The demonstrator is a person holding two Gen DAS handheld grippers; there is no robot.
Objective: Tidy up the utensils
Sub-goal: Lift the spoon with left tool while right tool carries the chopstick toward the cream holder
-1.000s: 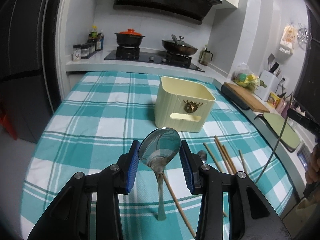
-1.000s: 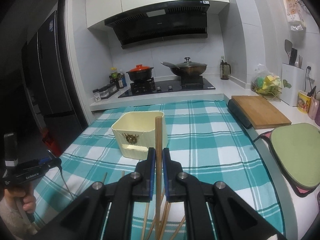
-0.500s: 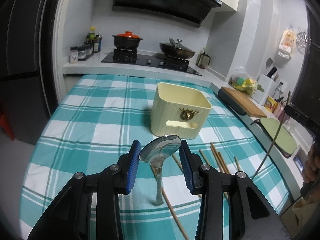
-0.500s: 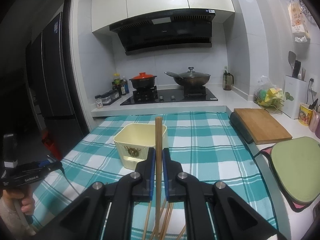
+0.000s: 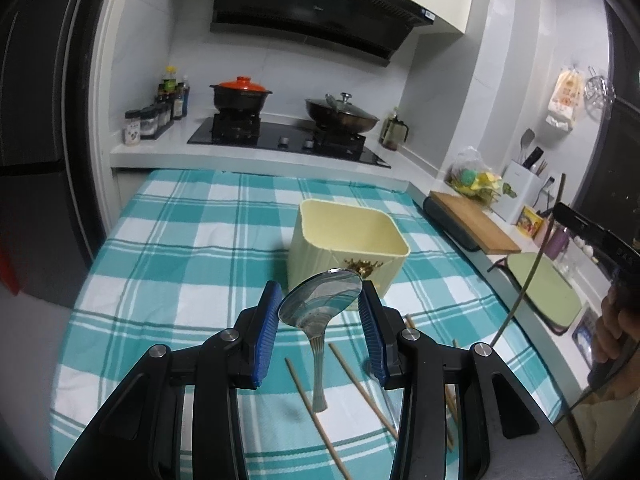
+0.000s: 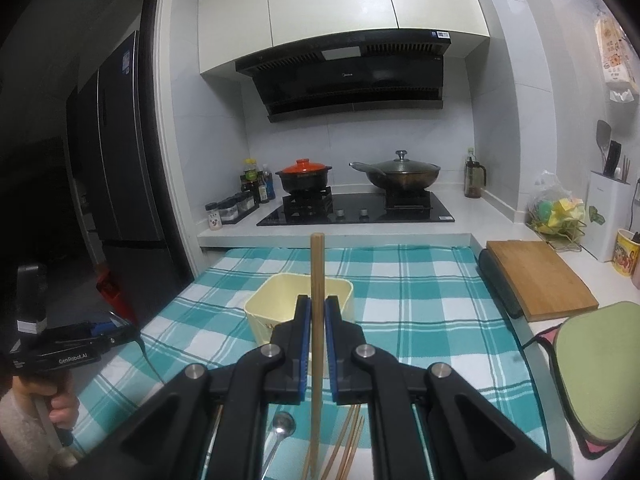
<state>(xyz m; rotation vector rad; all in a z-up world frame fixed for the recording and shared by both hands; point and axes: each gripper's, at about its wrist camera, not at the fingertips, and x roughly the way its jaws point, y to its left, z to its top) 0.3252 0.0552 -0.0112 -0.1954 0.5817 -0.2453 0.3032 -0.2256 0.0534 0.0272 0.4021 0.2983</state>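
Above the checked table, the left claw grips a metal spoon by its bowl just before the cream holder, while the right claw pinches one upright chopstick.

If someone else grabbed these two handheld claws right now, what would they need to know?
Left gripper: fingers clamped on the bowl of a metal spoon, handle hanging down, off the checked cloth.
Right gripper: shut on one wooden chopstick, held upright.
Cream utensil holder stands on the cloth just ahead of both; what shows of its inside looks empty.
Left to do: drop the spoon and chopstick in, then collect the loose chopsticks and the small spoon lying on the cloth.
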